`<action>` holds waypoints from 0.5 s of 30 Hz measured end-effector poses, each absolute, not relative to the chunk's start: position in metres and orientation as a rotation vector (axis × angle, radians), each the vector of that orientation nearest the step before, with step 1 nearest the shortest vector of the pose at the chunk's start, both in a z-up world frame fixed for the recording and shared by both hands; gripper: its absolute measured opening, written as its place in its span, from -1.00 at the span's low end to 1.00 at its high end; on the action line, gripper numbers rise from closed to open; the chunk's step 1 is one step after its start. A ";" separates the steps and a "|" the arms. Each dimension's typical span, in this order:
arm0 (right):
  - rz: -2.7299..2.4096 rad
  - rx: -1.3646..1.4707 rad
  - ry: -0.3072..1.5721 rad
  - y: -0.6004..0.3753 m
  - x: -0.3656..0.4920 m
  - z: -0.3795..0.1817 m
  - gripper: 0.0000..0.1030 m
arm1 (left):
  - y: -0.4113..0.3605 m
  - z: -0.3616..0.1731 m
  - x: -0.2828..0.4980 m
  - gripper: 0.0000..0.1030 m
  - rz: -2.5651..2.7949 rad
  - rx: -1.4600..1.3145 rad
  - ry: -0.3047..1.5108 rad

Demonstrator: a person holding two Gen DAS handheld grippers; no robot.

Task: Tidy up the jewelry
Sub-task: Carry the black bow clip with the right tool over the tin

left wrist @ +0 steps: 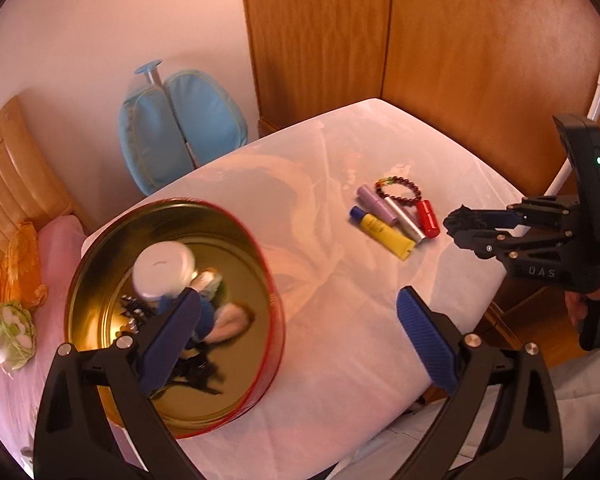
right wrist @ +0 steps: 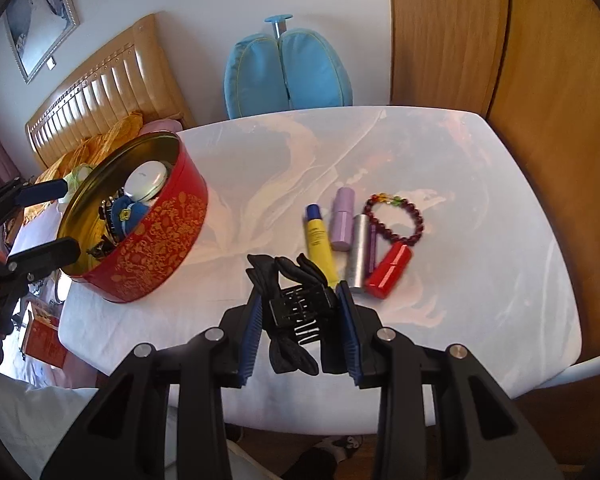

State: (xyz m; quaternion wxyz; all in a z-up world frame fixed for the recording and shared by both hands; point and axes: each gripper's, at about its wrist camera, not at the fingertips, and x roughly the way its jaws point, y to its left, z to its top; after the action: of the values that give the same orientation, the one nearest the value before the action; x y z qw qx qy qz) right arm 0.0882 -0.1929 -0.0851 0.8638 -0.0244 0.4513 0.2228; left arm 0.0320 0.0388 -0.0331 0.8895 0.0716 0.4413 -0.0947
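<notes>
Right wrist view, lower centre: the right tool [right wrist: 300, 320], its blue-padded fingers [right wrist: 251, 332] pressed against both sides of a black hair claw clip with a bow [right wrist: 296, 308], held above the near edge of the white desk [right wrist: 480, 280]. In the left wrist view the same tool [left wrist: 454, 222] enters from the right edge with the dark clip at its tip. Just beyond the clip, centre right of the right wrist view, lies a cluster of small items touching or nearly touching one another: a yellow tube with a blue cap [right wrist: 320, 240], a lilac tube [right wrist: 342, 218], a silver tube [right wrist: 359, 254], a red lipstick case [right wrist: 389, 270] and a dark red bead bracelet [right wrist: 396, 216] with a few coloured beads at its top. Left of centre stands a round red tin [right wrist: 140, 216] with gold ornament and a gold interior, open at the top, holding a white round compact [right wrist: 146, 180], a blue item and dark clips. Left wrist view, bottom: the left tool [left wrist: 296, 332], fingers spread wide with nothing between them; the left finger [left wrist: 172, 336] overlaps the tin [left wrist: 172, 316], which appears blurred. Upper centre: a light blue chair back [right wrist: 288, 76]; upper left, a wooden headboard [right wrist: 100, 92].
</notes>
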 end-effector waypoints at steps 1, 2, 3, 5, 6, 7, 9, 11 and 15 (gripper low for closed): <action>0.481 -0.060 0.935 -0.181 0.084 -0.083 -0.28 | 0.051 -0.031 0.031 0.86 -0.188 0.142 0.912; 0.492 -0.068 0.926 -0.170 0.080 -0.082 -0.28 | 0.061 -0.030 0.030 0.86 -0.178 0.142 0.905; 0.498 -0.076 0.924 -0.160 0.077 -0.082 -0.28 | 0.070 -0.028 0.029 0.86 -0.172 0.139 0.894; 0.497 -0.090 0.934 -0.144 0.074 -0.082 -0.28 | 0.085 -0.028 0.028 0.86 -0.169 0.114 0.880; 0.495 -0.097 0.935 -0.139 0.074 -0.082 -0.28 | 0.092 -0.029 0.028 0.86 -0.172 0.101 0.881; 0.491 -0.104 0.935 -0.135 0.074 -0.082 -0.28 | 0.096 -0.030 0.027 0.86 -0.171 0.101 0.882; 0.481 -0.122 0.938 -0.129 0.075 -0.081 -0.28 | 0.105 -0.033 0.025 0.86 -0.156 0.109 0.878; 0.478 -0.145 0.937 -0.124 0.075 -0.078 -0.28 | 0.114 -0.033 0.022 0.86 -0.134 0.101 0.864; 0.494 -0.209 0.915 -0.110 0.078 -0.065 -0.28 | 0.133 -0.035 0.011 0.86 -0.094 0.047 0.835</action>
State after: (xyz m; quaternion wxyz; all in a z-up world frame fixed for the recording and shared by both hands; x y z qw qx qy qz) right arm 0.0782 -0.1105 -0.0647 0.8627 -0.0995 0.4362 0.2358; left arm 0.0115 0.1328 -0.0352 0.9128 0.0227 0.4053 -0.0455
